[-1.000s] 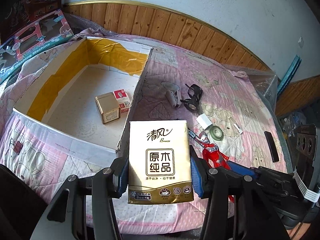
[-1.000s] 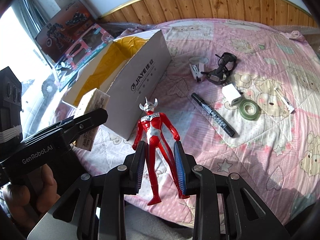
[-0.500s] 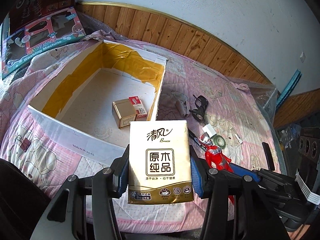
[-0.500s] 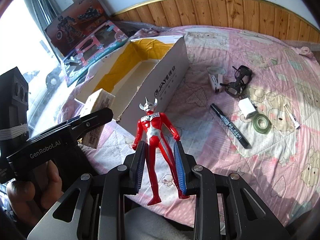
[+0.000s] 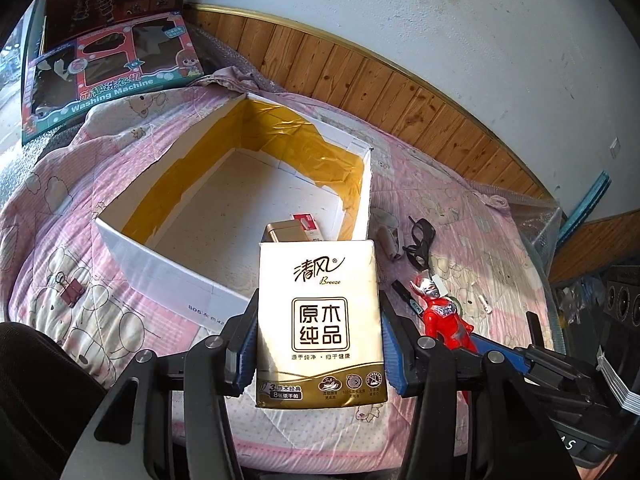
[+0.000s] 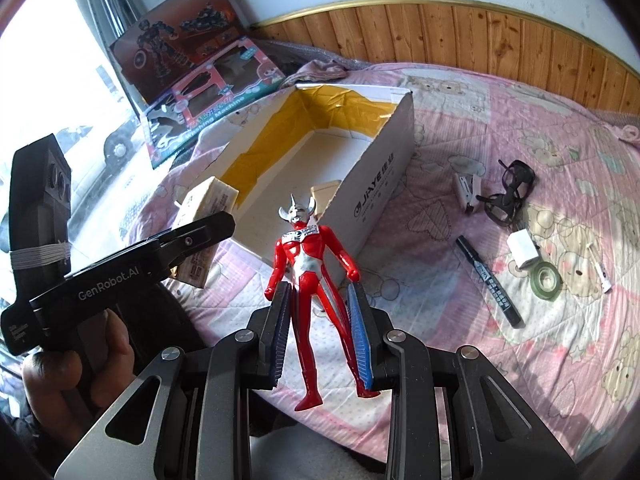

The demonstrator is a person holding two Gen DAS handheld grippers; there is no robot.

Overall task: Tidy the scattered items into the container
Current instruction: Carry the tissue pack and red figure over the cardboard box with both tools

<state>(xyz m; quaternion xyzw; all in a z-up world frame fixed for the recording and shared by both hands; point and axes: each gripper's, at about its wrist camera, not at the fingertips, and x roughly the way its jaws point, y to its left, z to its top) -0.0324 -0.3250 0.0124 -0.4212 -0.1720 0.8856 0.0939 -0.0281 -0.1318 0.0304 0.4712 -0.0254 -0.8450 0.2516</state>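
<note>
Centrally, the left gripper (image 5: 318, 344) pinches a gold-and-cream tissue pack (image 5: 319, 320) below the open white cardboard box (image 5: 160, 252); the right gripper (image 6: 320, 332) clamps a red-and-silver toy figure (image 6: 310, 276).

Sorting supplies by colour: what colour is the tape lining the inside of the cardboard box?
Yellow, on the inner walls of the cardboard box; clearest in the left wrist view.

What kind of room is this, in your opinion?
Probably a bedroom, perhaps a child's: a bed with a pink quilt printed with bears, boxed toys leaning by the window, and wooden wall panelling behind the bed.
</note>
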